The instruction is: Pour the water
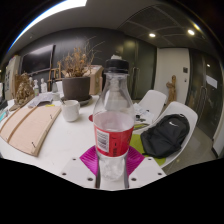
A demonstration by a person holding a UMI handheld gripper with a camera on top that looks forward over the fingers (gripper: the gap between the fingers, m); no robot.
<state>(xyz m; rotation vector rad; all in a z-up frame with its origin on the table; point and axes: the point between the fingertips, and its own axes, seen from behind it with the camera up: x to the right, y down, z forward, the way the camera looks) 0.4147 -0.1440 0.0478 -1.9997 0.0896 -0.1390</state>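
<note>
A clear plastic water bottle (113, 110) with a red label and a dark cap stands upright between my fingers. It fills the middle of the gripper view. My gripper (112, 162) is shut on the bottle's lower part: the magenta pads (91, 159) press against it from both sides. The clear bottom of the bottle shows between the pads. A white cup (70, 110) stands on the white table (65, 145), beyond the fingers and to the left of the bottle.
Light wooden boards (30, 128) lie on the table's left side. A black bag (168, 135) and a green sheet (137, 142) lie to the right of the bottle. A potted dry plant (72, 82) stands behind the cup. White chairs (152, 100) stand beyond the table.
</note>
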